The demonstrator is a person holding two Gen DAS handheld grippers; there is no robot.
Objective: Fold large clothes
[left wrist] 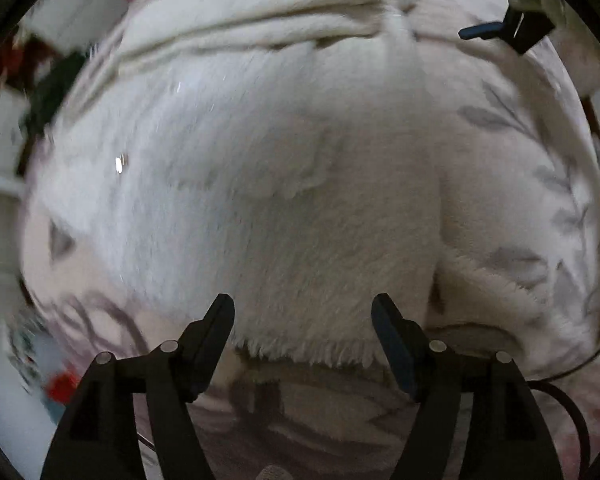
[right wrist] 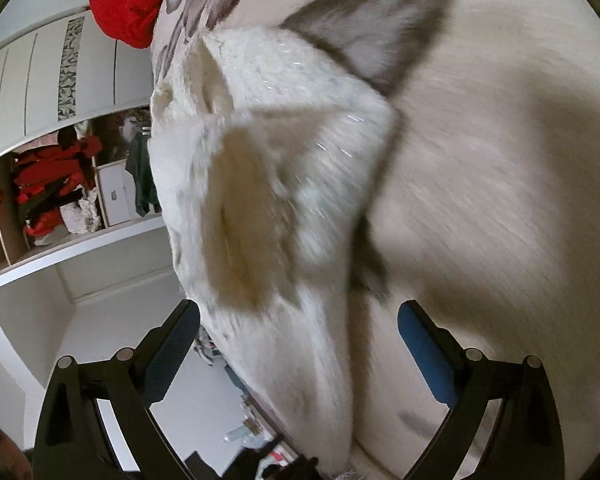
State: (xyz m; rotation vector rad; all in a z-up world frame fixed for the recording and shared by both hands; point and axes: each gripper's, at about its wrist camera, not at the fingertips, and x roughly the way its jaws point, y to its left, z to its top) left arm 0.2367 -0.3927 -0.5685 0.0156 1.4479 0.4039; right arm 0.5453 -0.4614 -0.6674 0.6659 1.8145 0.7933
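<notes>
A large white fluffy garment [left wrist: 300, 180] lies spread on a bed sheet printed with grey leaves [left wrist: 520, 120]. My left gripper [left wrist: 302, 314] points steeply down over the garment's near fuzzy hem; its jaws stand open, with the hem between the fingers and no pad pressing on it. In the right wrist view a folded, bunched part of the same garment [right wrist: 300, 152] rises from the pale sheet [right wrist: 500, 160]. My right gripper [right wrist: 300, 308] is open wide, with the fold lying between its fingers, not clamped. One blue-padded finger [left wrist: 480, 32] of it shows at the left view's upper right.
A red cloth [right wrist: 120, 0] lies at the bed's far end. Left of the bed stand white cupboard doors [right wrist: 40, 80] and an open shelf stuffed with red clothes [right wrist: 52, 184]. White floor [right wrist: 100, 332] runs below the bed's edge. A black cable [left wrist: 572, 412] loops beside my left gripper.
</notes>
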